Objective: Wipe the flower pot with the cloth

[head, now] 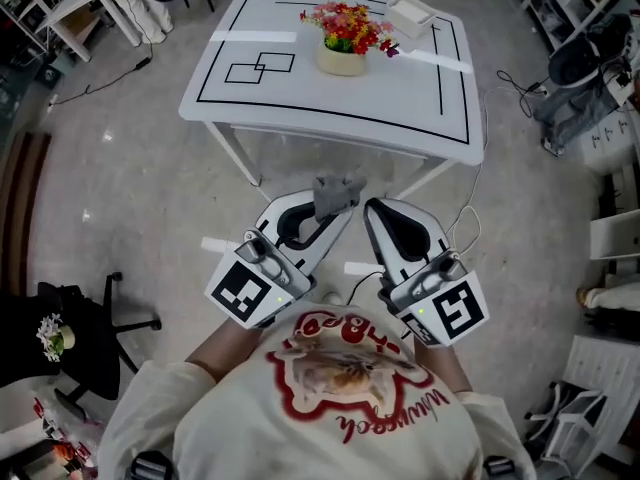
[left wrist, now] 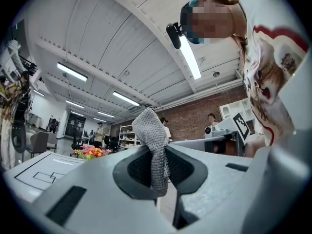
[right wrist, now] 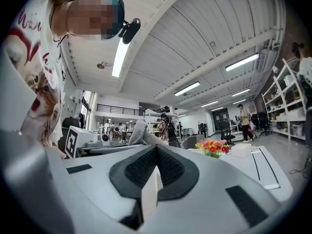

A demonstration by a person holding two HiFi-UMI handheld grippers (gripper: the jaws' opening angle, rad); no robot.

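The flower pot (head: pixel 342 60), cream with red and yellow flowers, stands at the far middle of the white table (head: pixel 300 93); its flowers also show in the left gripper view (left wrist: pixel 90 152) and the right gripper view (right wrist: pixel 213 147). Both grippers hang over the floor, short of the table's near edge. My left gripper (head: pixel 338 208) is shut on a grey knitted cloth (head: pixel 336 194), which sticks up from between its pads (left wrist: pixel 152 140). My right gripper (head: pixel 372 208) is close beside it, its jaws shut with nothing between them (right wrist: pixel 156 149).
A white box (head: pixel 411 13) lies on the table to the right of the pot. Black lines and rectangles are marked on the tabletop. A black office chair (head: pixel 110 318) stands at my left; shelves and another chair (head: pixel 580 63) stand at the right. People stand far off.
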